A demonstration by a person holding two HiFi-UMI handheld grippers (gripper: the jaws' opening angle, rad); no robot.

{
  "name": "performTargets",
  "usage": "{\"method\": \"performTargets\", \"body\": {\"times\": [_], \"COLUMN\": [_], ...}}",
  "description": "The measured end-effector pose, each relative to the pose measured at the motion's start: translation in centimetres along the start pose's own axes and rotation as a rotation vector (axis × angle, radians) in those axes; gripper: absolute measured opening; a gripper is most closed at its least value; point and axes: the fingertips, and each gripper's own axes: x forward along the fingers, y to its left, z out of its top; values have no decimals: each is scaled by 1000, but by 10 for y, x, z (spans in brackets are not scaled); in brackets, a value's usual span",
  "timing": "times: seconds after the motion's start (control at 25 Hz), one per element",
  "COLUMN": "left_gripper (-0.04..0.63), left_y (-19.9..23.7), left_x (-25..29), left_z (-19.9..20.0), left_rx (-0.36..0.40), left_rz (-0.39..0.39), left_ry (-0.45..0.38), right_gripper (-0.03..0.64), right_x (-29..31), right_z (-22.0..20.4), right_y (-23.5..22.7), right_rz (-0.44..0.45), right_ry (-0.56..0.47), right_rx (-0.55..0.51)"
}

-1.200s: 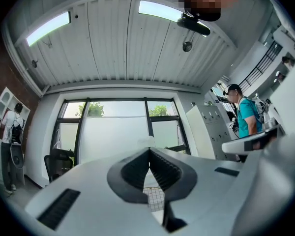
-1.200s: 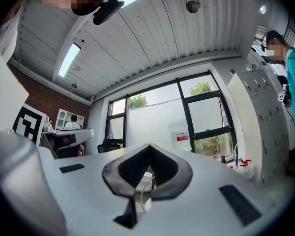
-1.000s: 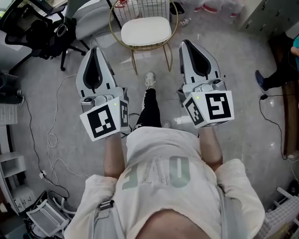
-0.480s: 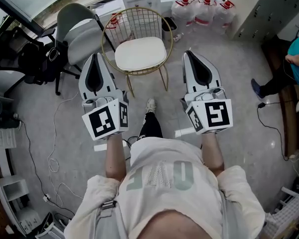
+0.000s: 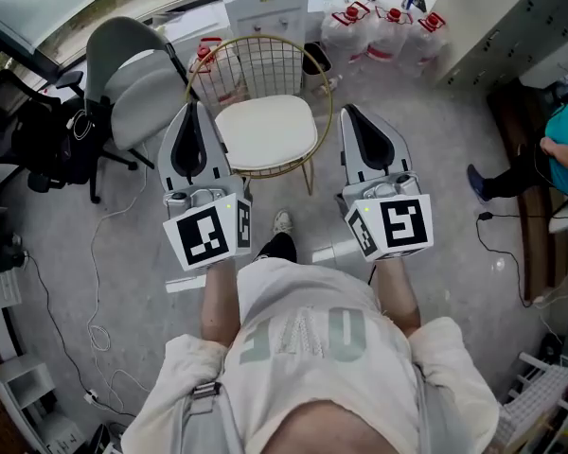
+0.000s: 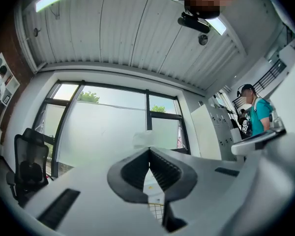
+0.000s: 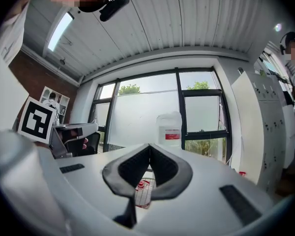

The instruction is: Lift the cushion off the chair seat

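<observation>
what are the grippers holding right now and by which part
Nothing. The left gripper and the right gripper are both shut with nothing between their jaws; the white cushion lies untouched on the wire chair.

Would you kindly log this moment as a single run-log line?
phase: pre-grasp | left gripper: shut, empty | right gripper: shut, empty | cushion: on wire chair seat, untouched

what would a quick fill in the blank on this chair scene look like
The white cushion lies on the ____ of the gold wire chair.
The left hand-held gripper and right hand-held gripper both have jaws ____.
In the head view, the grey chair stands to the wire chair's ____.
Missing words: seat; shut; left.
</observation>
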Motion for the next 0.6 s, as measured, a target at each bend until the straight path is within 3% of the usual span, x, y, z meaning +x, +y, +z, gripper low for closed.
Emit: {"method": "performTargets", "body": {"times": [0.28, 0.6], "left_gripper": [12, 12], "left_y": [27, 32], "left_x": [83, 122], "left_z": [-21, -41], "left_rx": [-19, -58], "left_rz": [-37, -62], "left_ry": [31, 62], "right_gripper": [17, 17], "right_x": [100, 144], "right_z": [-2, -9], "right_y": [7, 9], "right_rz": [25, 40], "right_ry": [18, 34], "right_rx": [-10, -31]}}
